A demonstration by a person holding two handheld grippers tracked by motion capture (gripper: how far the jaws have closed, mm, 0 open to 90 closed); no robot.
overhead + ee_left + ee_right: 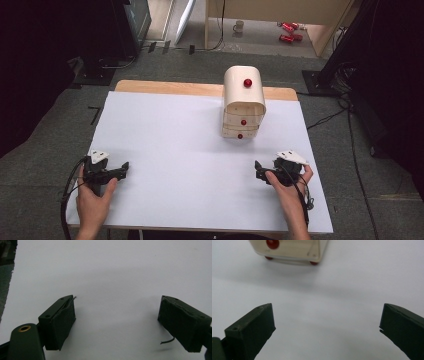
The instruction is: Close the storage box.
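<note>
While the small wooden drawer chest (243,103) stands toward the far edge of the white counter (170,150), its three red-knobbed drawers pushed in and contents hidden, both hands rest low near the front. Left claw (125,167) and right claw (257,167) point inward, jaws spread apart, holding nothing.
</note>
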